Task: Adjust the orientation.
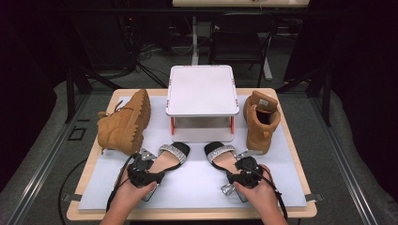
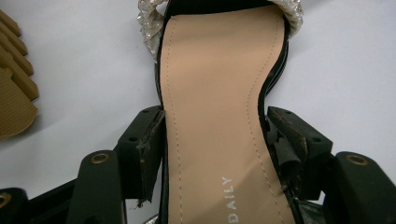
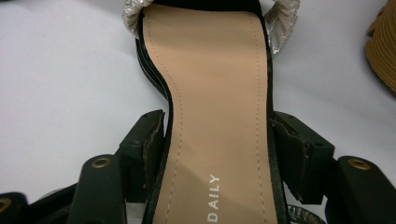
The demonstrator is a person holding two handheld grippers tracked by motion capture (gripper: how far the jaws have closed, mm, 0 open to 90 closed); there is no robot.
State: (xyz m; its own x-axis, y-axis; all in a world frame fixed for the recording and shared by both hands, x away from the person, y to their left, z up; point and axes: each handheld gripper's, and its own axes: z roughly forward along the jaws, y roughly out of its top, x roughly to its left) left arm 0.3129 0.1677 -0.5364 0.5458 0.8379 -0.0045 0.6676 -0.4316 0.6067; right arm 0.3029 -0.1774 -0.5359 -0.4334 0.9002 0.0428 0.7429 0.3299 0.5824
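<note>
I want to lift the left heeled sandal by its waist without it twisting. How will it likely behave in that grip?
The left sandal probably stays stiff: its insole looks flat and firm between the left gripper's fingers. The glossy black edge may be slippery. With a sparkly strap at the toe and a heel behind, it may tip toward one end.

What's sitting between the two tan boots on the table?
In the high view, a white raised stand sits between the left boot, lying on its side, and the upright right boot.

Smooth tan leather-look sandal insole [image 2: 212,116], glittery silver strap [image 2: 150,28], matt suede boots [image 1: 124,123].
</note>
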